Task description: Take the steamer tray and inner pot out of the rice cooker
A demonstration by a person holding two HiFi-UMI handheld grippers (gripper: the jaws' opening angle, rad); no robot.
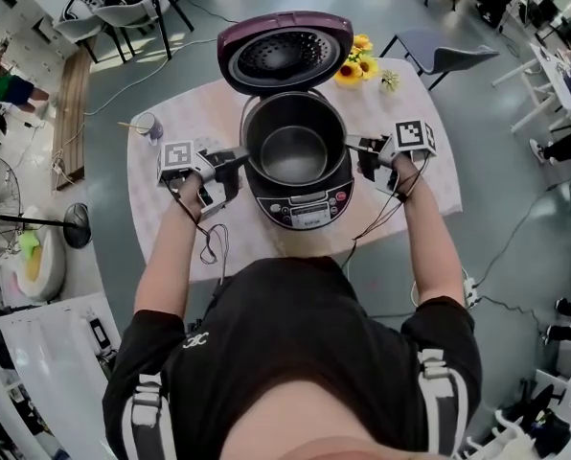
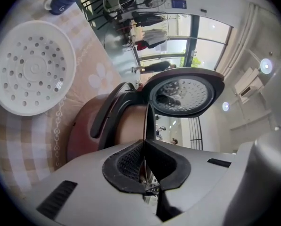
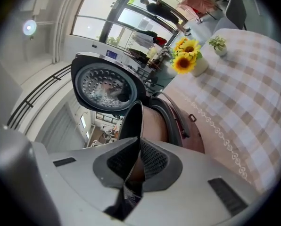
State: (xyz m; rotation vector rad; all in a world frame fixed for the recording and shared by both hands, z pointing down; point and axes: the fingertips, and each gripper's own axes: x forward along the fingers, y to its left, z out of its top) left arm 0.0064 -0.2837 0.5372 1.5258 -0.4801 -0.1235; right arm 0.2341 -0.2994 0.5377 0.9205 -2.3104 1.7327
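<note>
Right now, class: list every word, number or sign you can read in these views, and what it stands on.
No text can be read for certain.
Dark red rice cooker's control panel: print too small.
Blue ceramic mug: white curled mark, maybe a letter, unclear.
Blue wall sign: blurred.

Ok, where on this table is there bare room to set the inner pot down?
The widest bare cloth lies right of the rice cooker, nearer than the sunflowers. The near left corner is also bare. The far left is crowded: the steamer tray and a mug sit there.
</note>
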